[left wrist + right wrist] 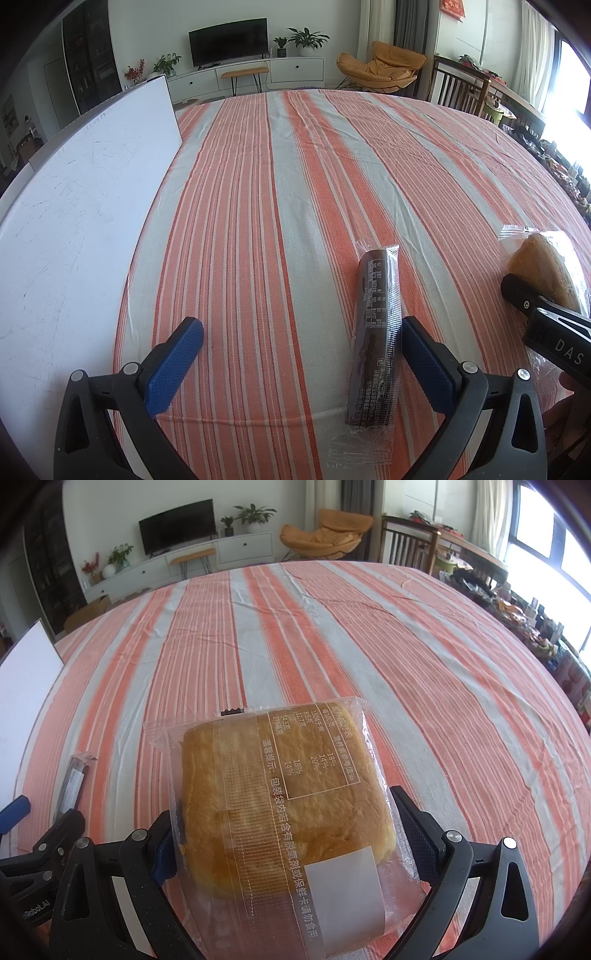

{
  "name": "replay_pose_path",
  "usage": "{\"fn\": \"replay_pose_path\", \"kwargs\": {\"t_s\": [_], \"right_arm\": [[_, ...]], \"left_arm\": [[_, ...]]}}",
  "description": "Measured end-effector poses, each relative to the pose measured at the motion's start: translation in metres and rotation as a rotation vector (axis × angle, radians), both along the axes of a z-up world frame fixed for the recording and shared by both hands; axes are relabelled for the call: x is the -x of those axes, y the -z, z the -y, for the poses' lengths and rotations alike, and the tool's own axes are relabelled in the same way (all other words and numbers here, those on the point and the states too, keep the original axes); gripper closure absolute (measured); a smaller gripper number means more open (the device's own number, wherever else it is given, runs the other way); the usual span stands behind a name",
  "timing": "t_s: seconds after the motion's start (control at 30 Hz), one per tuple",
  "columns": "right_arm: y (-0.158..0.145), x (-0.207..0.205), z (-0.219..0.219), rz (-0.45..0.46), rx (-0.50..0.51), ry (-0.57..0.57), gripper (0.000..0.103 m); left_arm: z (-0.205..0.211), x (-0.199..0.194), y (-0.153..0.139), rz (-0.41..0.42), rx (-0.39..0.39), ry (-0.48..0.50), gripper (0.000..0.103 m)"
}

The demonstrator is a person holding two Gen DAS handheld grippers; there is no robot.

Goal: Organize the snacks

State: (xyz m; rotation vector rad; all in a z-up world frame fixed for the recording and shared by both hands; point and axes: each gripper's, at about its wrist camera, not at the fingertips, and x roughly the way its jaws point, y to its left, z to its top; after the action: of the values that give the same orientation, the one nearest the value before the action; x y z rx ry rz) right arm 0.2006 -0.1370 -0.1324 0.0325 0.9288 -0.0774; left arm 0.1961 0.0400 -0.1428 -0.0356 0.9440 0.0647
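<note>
A dark chocolate roll point(376, 332) in a clear wrapper lies lengthwise on the orange-striped tablecloth point(258, 184). My left gripper point(301, 325) is open around it, and the roll lies close to the right blue pad point(424, 362). A square golden bread point(284, 805) in a clear printed wrapper sits between the fingers of my right gripper point(282, 806), which is shut on it. In the left wrist view the bread point(543, 266) and the right gripper point(546, 325) show at the right edge. The right wrist view shows the roll point(74, 782) at its left.
A white board point(74, 221) lies along the table's left side. The striped cloth stretches far ahead. Beyond the table stand wooden chairs point(458, 88), an orange lounge chair point(384, 66) and a cluttered sideboard point(535, 624) by the window.
</note>
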Motion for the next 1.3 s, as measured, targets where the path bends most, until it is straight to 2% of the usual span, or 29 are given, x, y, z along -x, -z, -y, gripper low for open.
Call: {"fn": "replay_pose_path", "kwargs": {"t_s": [0.3,0.37,0.47,0.57,0.63,0.77,0.83,0.9,1.0,1.1,1.13,1.17,1.2,1.3], "right_arm": [[0.000,0.001,-0.002,0.001,-0.004,0.001,0.005],[0.001,0.003,0.000,0.001,-0.003,-0.011,0.005],[0.003,0.011,0.002,-0.012,-0.006,-0.098,0.005],[0.000,0.012,0.007,-0.091,-0.018,-0.204,0.005],[-0.003,0.010,0.016,-0.162,-0.071,-0.233,0.006],[-0.016,-0.001,0.041,-0.294,-0.249,-0.182,0.007],[-0.027,-0.004,0.053,-0.306,-0.314,-0.147,0.007],[-0.042,-0.006,0.058,-0.284,-0.318,-0.114,0.007],[-0.052,-0.012,0.046,-0.255,-0.240,-0.129,0.007],[-0.023,-0.016,0.022,-0.361,-0.168,-0.187,0.007],[-0.014,-0.015,0.017,-0.387,-0.123,-0.188,0.009],[-0.011,-0.011,0.016,-0.373,-0.078,-0.169,0.017],[-0.013,-0.006,0.018,-0.346,-0.085,-0.161,0.027],[-0.022,0.010,0.031,-0.316,-0.141,-0.131,0.030]], "left_arm": [[0.003,0.004,0.000,-0.001,-0.001,-0.003,0.000],[0.010,0.009,0.000,-0.007,-0.001,0.026,0.000],[0.018,0.011,-0.002,-0.054,0.004,0.085,0.000],[0.022,0.011,-0.003,-0.121,0.006,0.142,0.000],[0.022,0.012,-0.004,-0.160,0.006,0.170,0.000],[0.022,0.012,-0.006,-0.207,0.007,0.190,0.001],[0.024,0.011,-0.005,-0.217,-0.004,0.187,0.002],[0.022,0.010,-0.006,-0.211,0.004,0.165,0.004],[0.021,0.010,-0.010,-0.170,0.008,0.144,0.018],[0.021,0.013,-0.017,-0.121,0.001,0.165,0.057],[0.020,0.014,-0.018,-0.123,0.005,0.172,0.083],[0.017,0.014,-0.019,-0.132,0.008,0.169,0.084],[0.011,0.017,-0.020,-0.133,0.033,0.161,0.084],[-0.003,0.029,-0.021,-0.124,0.108,0.142,0.084]]}}
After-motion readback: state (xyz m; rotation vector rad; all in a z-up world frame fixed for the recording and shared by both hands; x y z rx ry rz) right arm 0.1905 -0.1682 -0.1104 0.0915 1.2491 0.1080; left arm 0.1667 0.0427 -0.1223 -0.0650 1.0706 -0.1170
